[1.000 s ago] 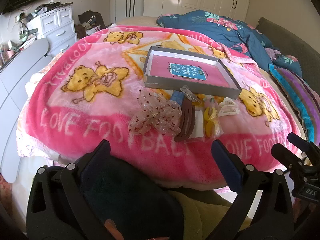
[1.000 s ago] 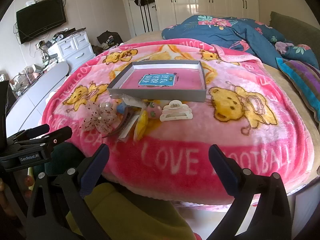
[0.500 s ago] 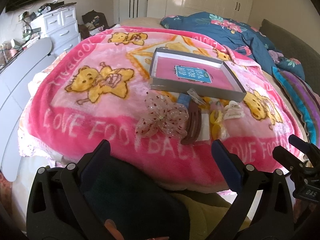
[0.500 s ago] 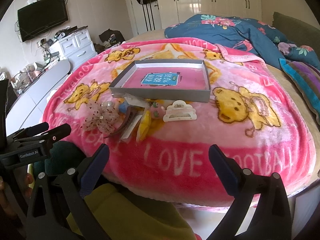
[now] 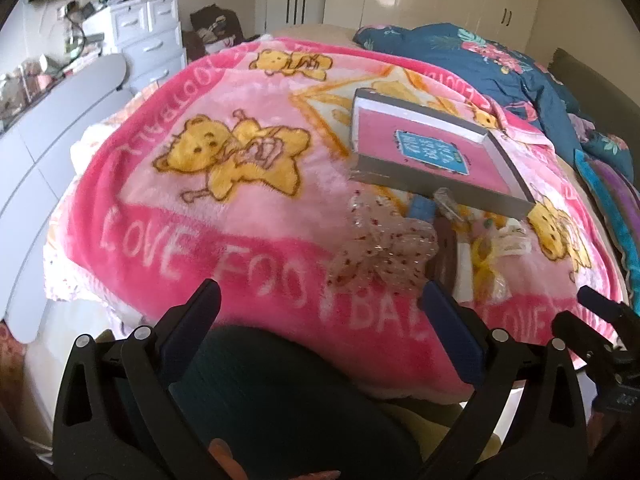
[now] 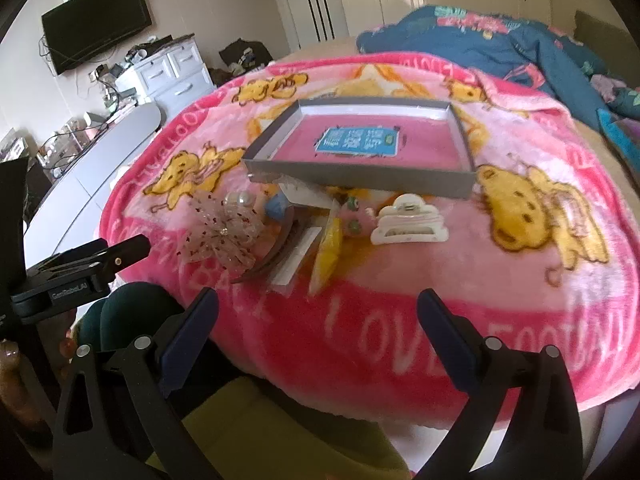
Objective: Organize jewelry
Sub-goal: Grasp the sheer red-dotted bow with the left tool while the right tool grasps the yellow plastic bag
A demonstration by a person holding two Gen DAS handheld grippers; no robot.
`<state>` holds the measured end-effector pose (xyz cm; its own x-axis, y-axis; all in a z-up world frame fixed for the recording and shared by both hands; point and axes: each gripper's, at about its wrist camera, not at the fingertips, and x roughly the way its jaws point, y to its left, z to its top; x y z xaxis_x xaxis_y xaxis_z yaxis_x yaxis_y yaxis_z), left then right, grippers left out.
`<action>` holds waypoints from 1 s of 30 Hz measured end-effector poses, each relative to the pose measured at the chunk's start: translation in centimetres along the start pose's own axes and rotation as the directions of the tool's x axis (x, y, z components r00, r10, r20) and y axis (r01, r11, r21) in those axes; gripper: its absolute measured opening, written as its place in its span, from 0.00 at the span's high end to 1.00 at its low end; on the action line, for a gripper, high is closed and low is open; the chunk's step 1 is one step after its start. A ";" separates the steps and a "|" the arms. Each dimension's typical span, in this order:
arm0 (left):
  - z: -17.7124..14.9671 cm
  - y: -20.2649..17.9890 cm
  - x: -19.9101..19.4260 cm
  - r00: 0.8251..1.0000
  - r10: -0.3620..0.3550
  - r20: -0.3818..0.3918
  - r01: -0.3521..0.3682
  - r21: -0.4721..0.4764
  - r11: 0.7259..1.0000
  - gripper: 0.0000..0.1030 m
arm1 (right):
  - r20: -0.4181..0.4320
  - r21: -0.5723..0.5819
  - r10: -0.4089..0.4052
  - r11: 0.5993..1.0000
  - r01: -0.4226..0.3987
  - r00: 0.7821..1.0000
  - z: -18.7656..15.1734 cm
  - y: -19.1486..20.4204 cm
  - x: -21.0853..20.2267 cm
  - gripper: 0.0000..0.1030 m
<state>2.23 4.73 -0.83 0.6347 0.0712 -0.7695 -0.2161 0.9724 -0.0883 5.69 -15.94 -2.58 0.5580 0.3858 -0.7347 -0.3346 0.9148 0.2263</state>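
Hovering at the near edge of the bed, both claws stand spread wide and hold nothing: the left gripper (image 5: 320, 300) and the right gripper (image 6: 318, 308) are short of the pile, so the job looks to be at its very start, with no piece yet lifted. The shallow grey box (image 6: 360, 176) with its pink floor lies on the pink bear blanket (image 6: 520, 264), and nothing has gone into it. Just in front of its near wall the pieces are heaped together, some touching: one sheer spotted bow (image 6: 222, 234) at the left with pearl beads at its far side, one brown headband (image 6: 280, 248) curving beside it, one white claw clip (image 6: 408, 224) at the right, one pink charm (image 6: 354, 220), one yellow piece (image 6: 330, 256) in a clear wrapper, one white card (image 6: 296, 266) and one small blue item (image 6: 278, 206) (too blurred to name). The next move, I judge, calls for a reach forward to an outlying piece; the claw clip lies clear of the tangle and suits the right claw. The bow is soft and overlaps the headband, so a pinch there risks dragging its neighbour along.
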 end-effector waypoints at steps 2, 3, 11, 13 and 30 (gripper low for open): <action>0.1 0.5 0.7 1.000 0.013 -0.015 -0.013 0.001 1.000 0.08 | -0.013 0.015 0.016 1.000 -0.016 1.000 0.5 0.0 1.0 0.06; 0.2 0.7 0.9 1.000 0.013 -0.019 -0.013 0.002 1.000 0.08 | -0.016 0.014 0.012 1.000 -0.012 1.000 0.7 0.0 1.4 0.08; 1.5 0.9 4.5 0.997 0.005 -0.079 -0.006 -0.004 1.000 0.08 | -0.077 0.027 0.021 0.999 -0.019 0.997 1.2 -0.4 5.4 0.19; 1.8 0.6 5.8 0.994 -0.022 -0.103 0.022 0.000 1.000 0.08 | -0.083 0.032 0.018 0.999 -0.015 0.996 1.2 -0.7 6.0 0.23; 2.2 -2.0 9.4 0.979 -0.115 -0.169 0.125 0.053 0.991 0.67 | -0.097 0.086 0.096 0.992 -0.088 0.991 1.6 -2.6 8.9 0.83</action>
<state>10.23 3.94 -6.52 0.5210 -0.0794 -0.8499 -0.0956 0.9840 -0.1506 12.71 -14.68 -8.64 0.4471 0.4586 -0.7680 -0.3161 0.8842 0.3439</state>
